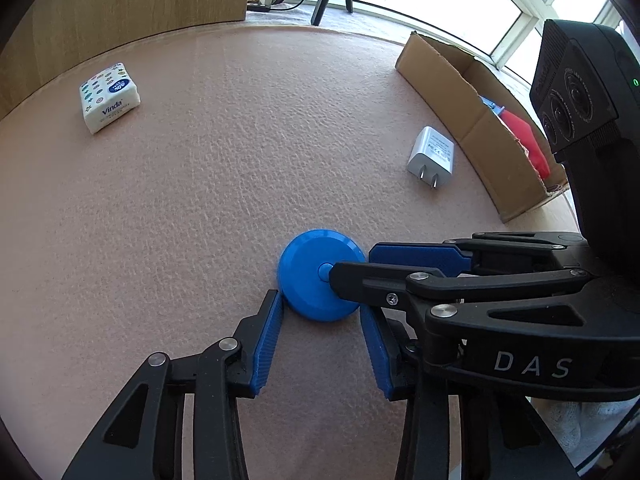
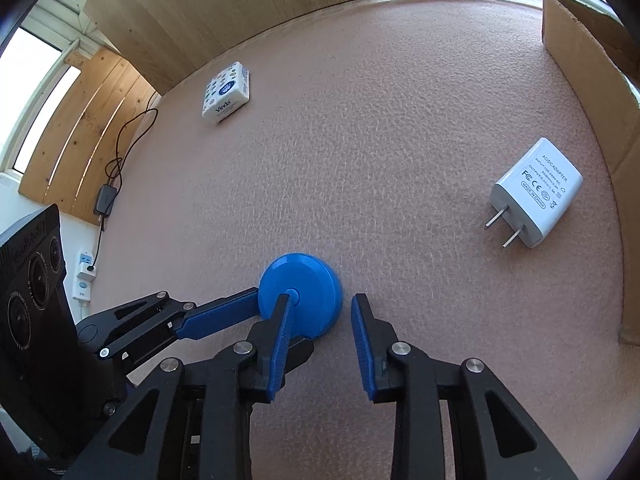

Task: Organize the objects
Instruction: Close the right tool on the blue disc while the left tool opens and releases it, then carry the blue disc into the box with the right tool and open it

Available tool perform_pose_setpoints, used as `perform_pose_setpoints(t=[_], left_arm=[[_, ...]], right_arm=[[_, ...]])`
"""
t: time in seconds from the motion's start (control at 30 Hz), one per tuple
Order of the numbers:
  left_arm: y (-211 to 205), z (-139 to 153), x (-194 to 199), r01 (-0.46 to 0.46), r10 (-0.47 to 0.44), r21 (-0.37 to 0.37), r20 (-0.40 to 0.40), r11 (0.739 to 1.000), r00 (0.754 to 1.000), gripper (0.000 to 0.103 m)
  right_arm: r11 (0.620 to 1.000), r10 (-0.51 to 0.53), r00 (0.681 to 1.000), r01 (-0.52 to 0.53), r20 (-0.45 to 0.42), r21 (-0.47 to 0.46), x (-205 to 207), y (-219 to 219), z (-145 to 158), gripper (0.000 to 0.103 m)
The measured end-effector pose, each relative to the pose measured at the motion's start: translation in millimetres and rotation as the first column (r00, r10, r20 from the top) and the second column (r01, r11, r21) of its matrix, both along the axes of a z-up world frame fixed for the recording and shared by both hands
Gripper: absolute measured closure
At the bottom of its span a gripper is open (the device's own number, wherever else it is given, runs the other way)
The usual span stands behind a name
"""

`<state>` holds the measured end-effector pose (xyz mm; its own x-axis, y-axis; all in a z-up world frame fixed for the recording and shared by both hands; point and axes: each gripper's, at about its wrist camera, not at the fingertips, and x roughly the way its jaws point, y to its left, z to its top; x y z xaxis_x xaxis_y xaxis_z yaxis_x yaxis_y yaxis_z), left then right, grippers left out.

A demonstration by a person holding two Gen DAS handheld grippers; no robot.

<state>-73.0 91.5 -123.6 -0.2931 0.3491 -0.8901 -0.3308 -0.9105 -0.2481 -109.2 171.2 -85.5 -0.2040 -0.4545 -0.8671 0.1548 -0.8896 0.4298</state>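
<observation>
Blue disc mid-mat, both jaws open — charger near box

A pinkish, leather-grained table mat fills most of both views. On it, in the upper left of the left wrist view, lies a white Vinda tissue pack. A blue round disc rests flat just below the centre. To the right of centre lies a white plug adapter on its side, prongs pointing toward the bottom of the frame. Just beside it, along the right edge, stands an open cardboard box on the mat
</observation>
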Motion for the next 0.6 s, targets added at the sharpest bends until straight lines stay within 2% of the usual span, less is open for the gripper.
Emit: perform_pose_setpoints(t=[0.23, 0.4, 0.6], left_arm=[[1.3, 0.6, -1.0, -0.006, 0.006, 0.008, 0.003, 1.0, 1.0, 0.06], [8.3, 6.9, -4.6, -0.007, 0.007, 0.019, -0.004, 1.0, 1.0, 0.068], [35.8, 23.4, -17.6, 0.036, -0.034, 0.029, -0.039, 0.999, 0.999, 0.068]], right_arm=[[1.0, -0.011, 1.0, 0.011, -0.004, -0.01, 0.9, 2.5, 0.7, 0.081], [0.999, -0.046, 0.999, 0.046, -0.022, -0.021, 1.5, 16.1, 10.8, 0.081], [0.995, -0.1, 0.993, 0.099, -0.062, -0.023, -1.0, 44.1, 29.0, 0.081]])
